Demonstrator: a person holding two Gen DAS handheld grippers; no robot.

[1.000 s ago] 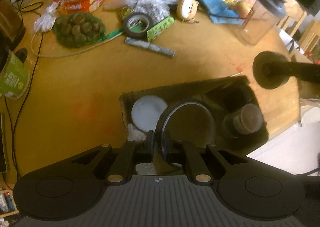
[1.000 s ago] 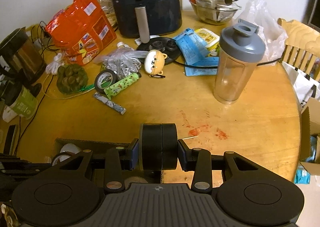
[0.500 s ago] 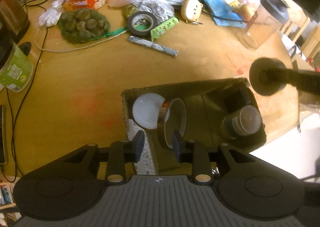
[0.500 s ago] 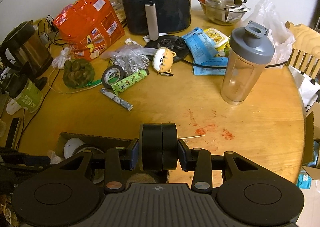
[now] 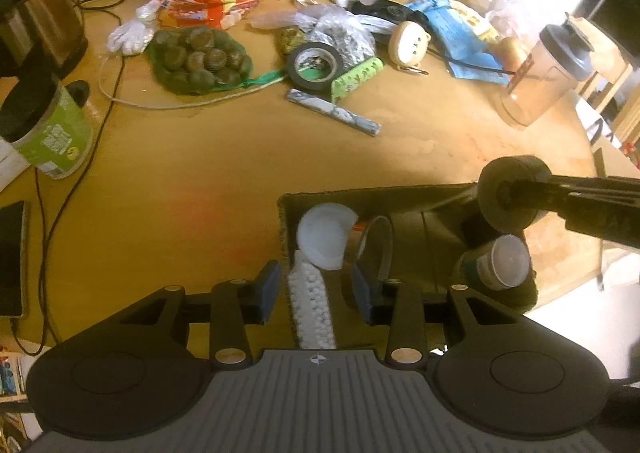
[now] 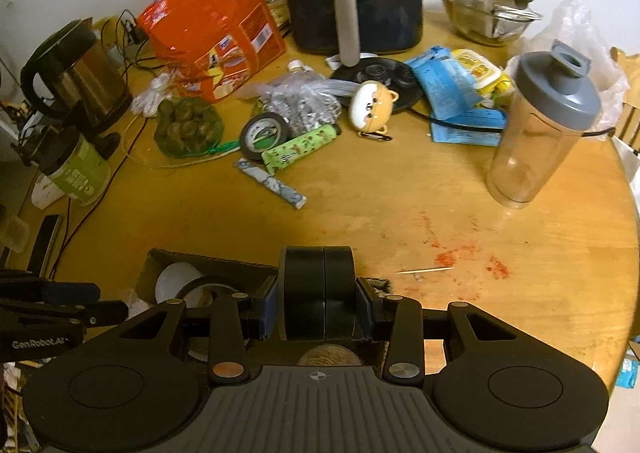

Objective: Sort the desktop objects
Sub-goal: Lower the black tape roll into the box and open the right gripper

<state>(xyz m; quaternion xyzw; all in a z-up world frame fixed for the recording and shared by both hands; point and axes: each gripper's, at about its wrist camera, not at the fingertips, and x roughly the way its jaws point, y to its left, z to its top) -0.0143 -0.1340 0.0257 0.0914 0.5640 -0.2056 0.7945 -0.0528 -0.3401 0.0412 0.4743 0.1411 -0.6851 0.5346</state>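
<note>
- The cardboard box [image 5: 400, 193] sits on the wooden table [image 5: 240, 173] at its near edge; everything below is placed from this box.
- The left gripper [image 5: 316, 287] hangs over the box's near-left corner, jaws spread wide and holding nothing.
- Inside the box, just ahead of the left gripper, a tape roll [image 5: 374, 243] stands on edge, leaning against a white lid [image 5: 324, 237] in the left corner.
- A small jar [image 5: 496, 261] lies in the box's right end.
- The right gripper [image 6: 320, 293] hovers over the box's far-right rim, its two round pads [image 6: 302, 291] pressed together with nothing between them.
- Beyond the box lie a black tape roll [image 6: 264, 133], a green tube [image 6: 298, 149] and a patterned stick [image 6: 272, 183].
</note>
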